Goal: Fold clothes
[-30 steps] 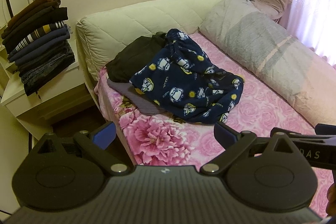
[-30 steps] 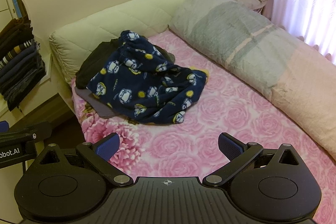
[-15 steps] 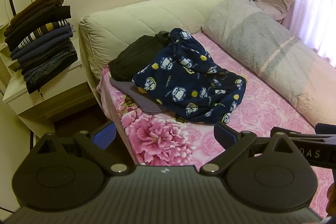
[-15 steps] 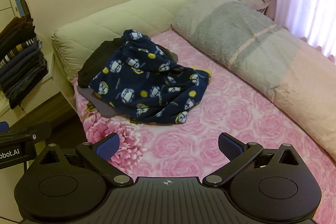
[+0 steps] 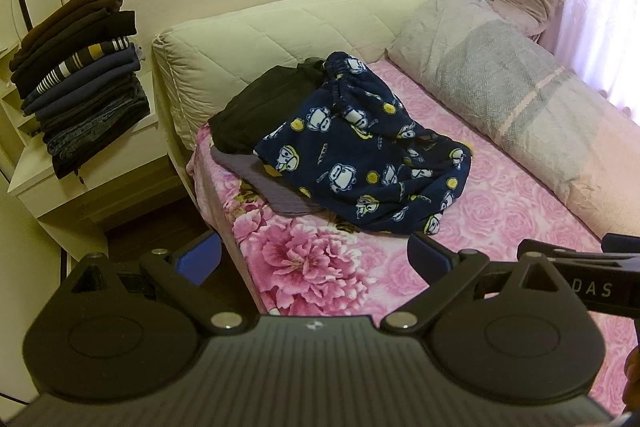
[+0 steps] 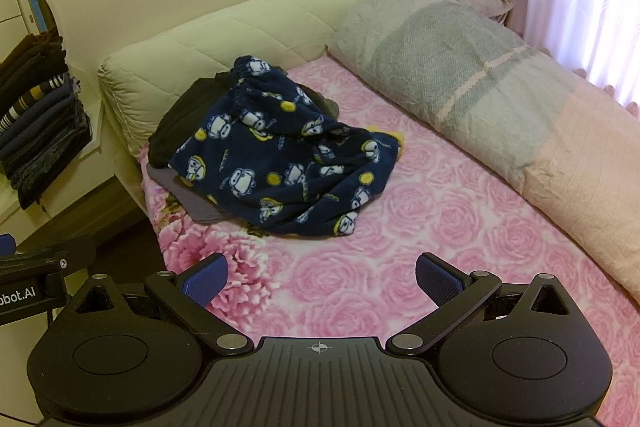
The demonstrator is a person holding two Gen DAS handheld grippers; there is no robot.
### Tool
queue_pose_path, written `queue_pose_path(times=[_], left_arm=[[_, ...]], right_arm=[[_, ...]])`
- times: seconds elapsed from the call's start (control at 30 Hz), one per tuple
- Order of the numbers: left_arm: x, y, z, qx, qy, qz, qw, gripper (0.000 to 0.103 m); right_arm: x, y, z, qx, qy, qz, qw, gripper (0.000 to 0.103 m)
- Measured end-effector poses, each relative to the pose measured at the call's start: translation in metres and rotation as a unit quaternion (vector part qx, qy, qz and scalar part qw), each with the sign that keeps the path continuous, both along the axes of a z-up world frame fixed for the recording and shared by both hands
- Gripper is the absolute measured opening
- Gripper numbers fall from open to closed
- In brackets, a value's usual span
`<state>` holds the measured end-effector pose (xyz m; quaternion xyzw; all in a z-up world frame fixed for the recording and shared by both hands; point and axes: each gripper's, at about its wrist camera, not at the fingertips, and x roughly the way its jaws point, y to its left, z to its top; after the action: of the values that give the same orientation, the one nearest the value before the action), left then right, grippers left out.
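Both tongs, left (image 5: 314, 259) and right (image 6: 322, 279), are held apart and empty; the grey garment (image 6: 196, 201) underneath risks being snagged along with the navy fleece (image 6: 280, 163).

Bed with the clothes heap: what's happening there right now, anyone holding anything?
Nothing is held. The left gripper and right gripper both hover open above the pink floral bedsheet, short of the heap. The navy monkey-print fleece lies crumpled over a black garment and a grey one. Folded clothes sit stacked on the white dresser.

Both wrist views toward bed (image 5: 500, 211)
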<state>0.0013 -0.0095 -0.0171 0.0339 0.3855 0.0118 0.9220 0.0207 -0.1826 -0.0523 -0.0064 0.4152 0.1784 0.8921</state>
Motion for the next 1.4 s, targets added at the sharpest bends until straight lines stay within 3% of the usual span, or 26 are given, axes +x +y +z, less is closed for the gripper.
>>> queue_pose_path(times=[0.5, 0.8, 1.1, 1.4], left_arm=[[0.000, 0.008, -0.001, 0.005, 0.004, 0.013, 0.9999, 0.098], [0.016, 0.020, -0.008, 0.000, 0.018, 0.010, 0.9998, 0.098], [0.060, 0.043, -0.026, -0.011, 0.043, -0.013, 0.9989, 0.098], [0.150, 0.056, -0.059, -0.038, 0.074, -0.064, 0.9945, 0.097]], right_arm=[[0.004, 0.001, -0.005, 0.009, 0.002, 0.003, 1.000, 0.103], [0.009, 0.002, -0.001, 0.064, -0.018, 0.019, 0.998, 0.103], [0.031, 0.013, -0.015, 0.075, 0.000, 0.006, 0.997, 0.103], [0.085, 0.045, -0.043, 0.053, 0.029, -0.031, 0.998, 0.103]])
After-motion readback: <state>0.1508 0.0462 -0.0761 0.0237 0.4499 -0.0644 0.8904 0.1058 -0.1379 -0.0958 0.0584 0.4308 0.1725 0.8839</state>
